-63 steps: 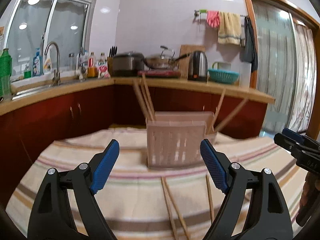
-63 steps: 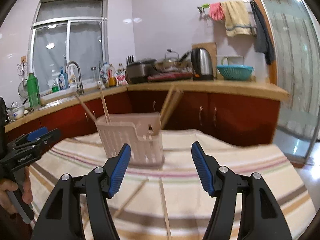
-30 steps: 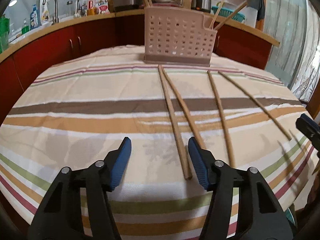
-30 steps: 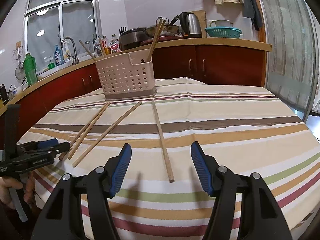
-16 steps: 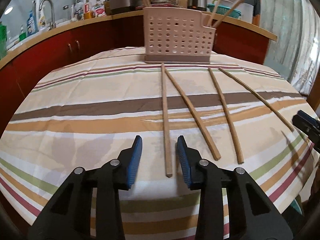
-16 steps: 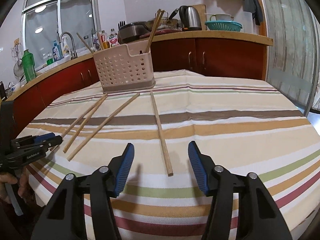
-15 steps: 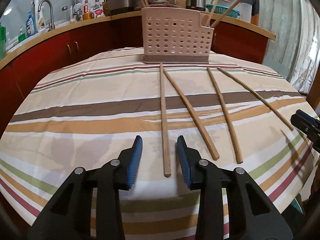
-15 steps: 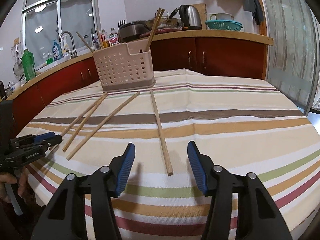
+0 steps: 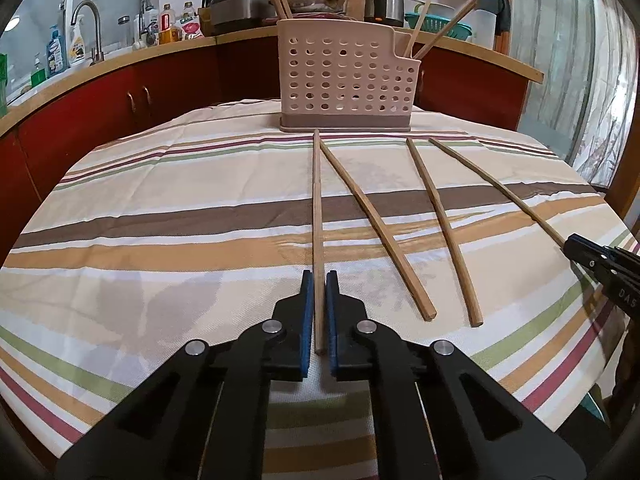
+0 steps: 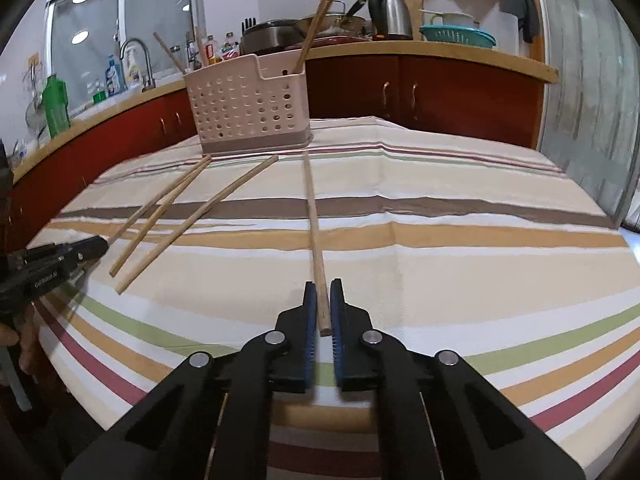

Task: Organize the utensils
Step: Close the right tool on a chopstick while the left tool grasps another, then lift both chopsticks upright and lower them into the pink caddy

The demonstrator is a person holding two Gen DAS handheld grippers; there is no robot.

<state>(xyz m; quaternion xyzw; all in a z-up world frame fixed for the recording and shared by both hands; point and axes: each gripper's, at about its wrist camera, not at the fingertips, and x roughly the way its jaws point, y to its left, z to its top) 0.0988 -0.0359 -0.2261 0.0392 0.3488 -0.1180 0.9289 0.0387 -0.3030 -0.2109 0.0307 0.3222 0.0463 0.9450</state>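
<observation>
Left wrist view: leftmost long wooden chopstick (image 9: 317, 216) flat on the striped tablecloth (image 9: 160, 208), near end pinched between the blue pads of the left gripper (image 9: 318, 312), jaws closed to a stick's width.
Right wrist view: rightmost long wooden chopstick (image 10: 313, 216) likewise flat, near end clamped in the right gripper (image 10: 324, 312), jaws nearly shut around it.
Loose sticks: two more wooden chopsticks (image 9: 404, 228) lying between the held pair, fanned out from the holder, untouched.
Destination: beige perforated plastic utensil holder (image 9: 347, 80) at the far edge of the cloth, upright, several chopsticks already standing in both ends.
Progress: four sticks on the cloth yet to go in; lift not yet begun, judging by both lying flat.
Risk, grip: hold taken right at the tip, so a long lever ahead; likely droop or swivel between the pads on lifting, possibly slipping out.
Risk, cloth: pads close to the fabric; snagging or dragging it possible, shifting the loose sticks.
Risk, insertion: swinging far end liable to knock the light holder or the standing sticks, or miss the opening.
</observation>
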